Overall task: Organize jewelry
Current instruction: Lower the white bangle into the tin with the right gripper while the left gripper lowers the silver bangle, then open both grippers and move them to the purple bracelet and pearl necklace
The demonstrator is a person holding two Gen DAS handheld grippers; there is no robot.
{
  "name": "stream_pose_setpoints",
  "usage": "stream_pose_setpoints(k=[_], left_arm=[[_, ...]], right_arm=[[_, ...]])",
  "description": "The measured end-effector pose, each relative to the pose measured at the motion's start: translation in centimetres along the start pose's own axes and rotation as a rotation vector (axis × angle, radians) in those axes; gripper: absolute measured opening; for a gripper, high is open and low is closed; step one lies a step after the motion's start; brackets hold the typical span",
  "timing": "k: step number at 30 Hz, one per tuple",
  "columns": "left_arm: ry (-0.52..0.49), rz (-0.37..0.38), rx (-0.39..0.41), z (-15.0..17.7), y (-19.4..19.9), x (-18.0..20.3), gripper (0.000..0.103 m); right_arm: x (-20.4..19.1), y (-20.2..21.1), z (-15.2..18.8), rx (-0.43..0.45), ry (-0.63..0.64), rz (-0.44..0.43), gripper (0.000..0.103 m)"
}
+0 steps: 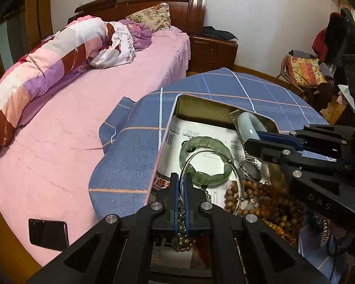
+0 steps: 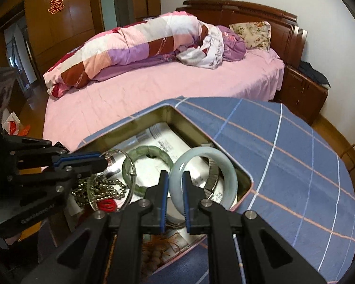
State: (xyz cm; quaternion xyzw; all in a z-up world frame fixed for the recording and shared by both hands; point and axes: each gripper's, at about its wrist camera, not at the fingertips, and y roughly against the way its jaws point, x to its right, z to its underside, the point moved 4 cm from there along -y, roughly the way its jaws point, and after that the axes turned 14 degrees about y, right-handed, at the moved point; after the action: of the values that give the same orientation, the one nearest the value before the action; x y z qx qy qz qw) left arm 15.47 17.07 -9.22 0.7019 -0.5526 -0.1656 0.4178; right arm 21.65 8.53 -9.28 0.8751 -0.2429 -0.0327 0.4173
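An open tin box [image 1: 177, 108] [image 2: 170, 110] lined with printed paper sits on a table with a blue checked cloth [image 1: 224, 87] [image 2: 295, 153]. My left gripper [image 1: 181, 177] [image 2: 103, 161] is shut on a thin silver bangle [image 1: 230, 162] [image 2: 132, 174] over the box. My right gripper [image 2: 175, 177] [image 1: 253, 138] is shut on a pale jade bangle [image 2: 201, 161] [image 1: 247, 122], held upright above the box's far right side. A green segmented bracelet [image 1: 202, 140] [image 2: 153, 150] lies flat inside.
Also in the box are a wristwatch [image 1: 249, 170], wooden prayer beads [image 1: 250, 201] and a metal bead chain [image 2: 101, 189] with a red knot [image 2: 107, 204]. A pink bed [image 1: 71, 118] [image 2: 153, 87] lies beyond the table, with a dark phone [image 1: 48, 234] on it.
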Motion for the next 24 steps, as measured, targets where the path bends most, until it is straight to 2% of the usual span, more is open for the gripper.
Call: stream_pose_setpoints(k=[7, 9, 11, 13, 14, 15, 16, 17, 19, 21, 24], left_arm=[[-0.005, -0.002, -0.003, 0.3, -0.1, 0.2, 0.004], [-0.006, 0.0, -0.003, 0.3, 0.0, 0.3, 0.004], [-0.007, -0.005, -0.004, 0.3, 0.1, 0.3, 0.004], [-0.008, -0.006, -0.002, 0.4, 0.3, 0.5, 0.005], [-0.01, -0.007, -0.003, 0.4, 0.3, 0.7, 0.007], [-0.014, -0.011, -0.004, 0.5, 0.3, 0.8, 0.014], [-0.018, -0.015, -0.001, 0.5, 0.5, 0.9, 0.03], [-0.022, -0.007, 0.007, 0.7, 0.7, 1.1, 0.036], [-0.023, 0.006, 0.013, 0.7, 1.0, 1.5, 0.048], [-0.041, -0.007, 0.034, 0.7, 1.5, 2.0, 0.054], [-0.049, 0.014, 0.048, 0.6, 2.4, 2.7, 0.055]], right_arm=[[0.4, 0.7, 0.5, 0.023, -0.053, 0.004, 0.017], [0.5, 1.1, 0.5, 0.03, -0.063, 0.005, 0.026], [0.6, 1.9, 0.5, 0.042, -0.064, 0.022, 0.043], [0.7, 2.5, 0.7, 0.052, -0.072, 0.031, 0.05], [0.9, 3.0, 0.8, 0.057, -0.081, 0.041, 0.05], [1.1, 3.4, 0.9, 0.061, -0.089, 0.05, 0.05], [1.2, 3.7, 1.1, 0.064, -0.096, 0.056, 0.053], [1.5, 4.2, 1.3, 0.068, -0.106, 0.063, 0.059], [1.8, 5.5, 1.8, 0.077, -0.125, 0.087, 0.062], [1.9, 6.8, 2.4, 0.084, -0.133, 0.106, 0.063], [2.0, 9.1, 4.1, 0.091, -0.139, 0.14, 0.071]])
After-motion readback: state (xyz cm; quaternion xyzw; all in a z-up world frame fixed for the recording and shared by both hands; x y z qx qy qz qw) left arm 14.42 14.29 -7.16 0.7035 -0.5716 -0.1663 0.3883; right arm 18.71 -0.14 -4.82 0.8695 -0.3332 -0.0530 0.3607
